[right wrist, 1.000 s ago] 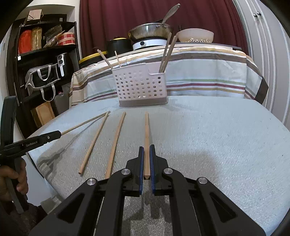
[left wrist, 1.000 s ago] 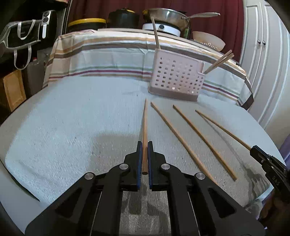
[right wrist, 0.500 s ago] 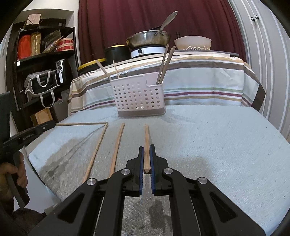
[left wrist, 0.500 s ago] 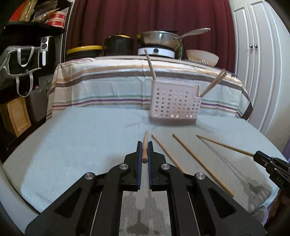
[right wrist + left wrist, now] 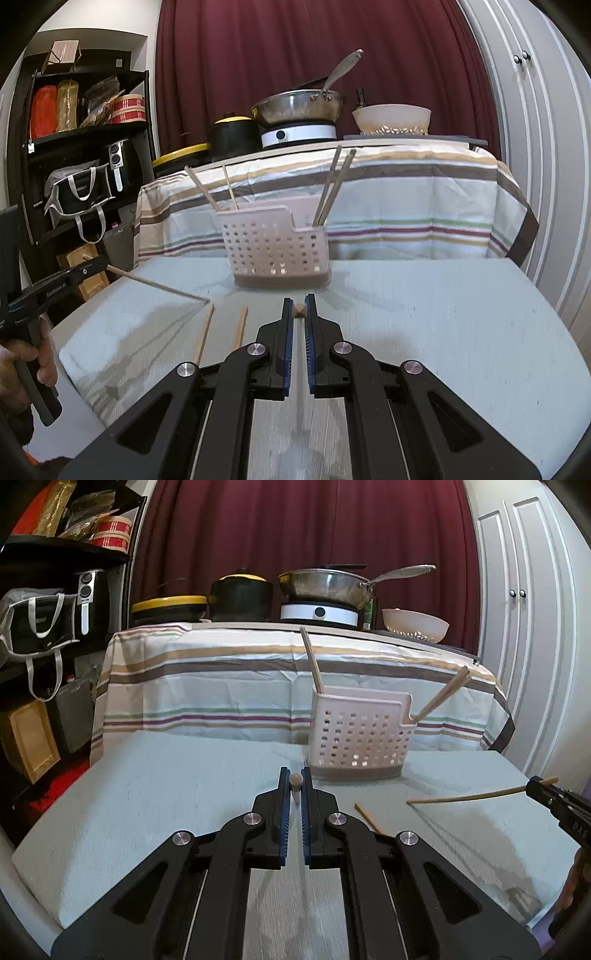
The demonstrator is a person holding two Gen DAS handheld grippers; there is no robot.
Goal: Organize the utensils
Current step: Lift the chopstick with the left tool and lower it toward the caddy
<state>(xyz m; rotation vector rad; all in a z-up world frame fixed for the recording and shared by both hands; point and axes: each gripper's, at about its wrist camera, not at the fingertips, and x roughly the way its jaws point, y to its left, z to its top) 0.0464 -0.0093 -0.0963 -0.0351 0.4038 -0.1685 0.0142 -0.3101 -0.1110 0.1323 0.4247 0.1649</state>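
Grippers both had a chopstick pinched: my left gripper (image 5: 294, 781) and right gripper (image 5: 299, 309). Two more chopsticks (image 5: 242, 326) lay near the perforated basket (image 5: 275, 245).

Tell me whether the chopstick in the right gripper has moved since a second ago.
Yes. The chopstick in the right gripper has risen off the tablecloth; its far end now points toward the basket.

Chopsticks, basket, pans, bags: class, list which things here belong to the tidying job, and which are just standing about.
Belonging to the job:
- left gripper, holding a chopstick
- right gripper, holding a chopstick
- loose chopsticks on the table
- perforated utensil basket

Just standing about:
- frying pan
- black pot
- bowl
- black bag
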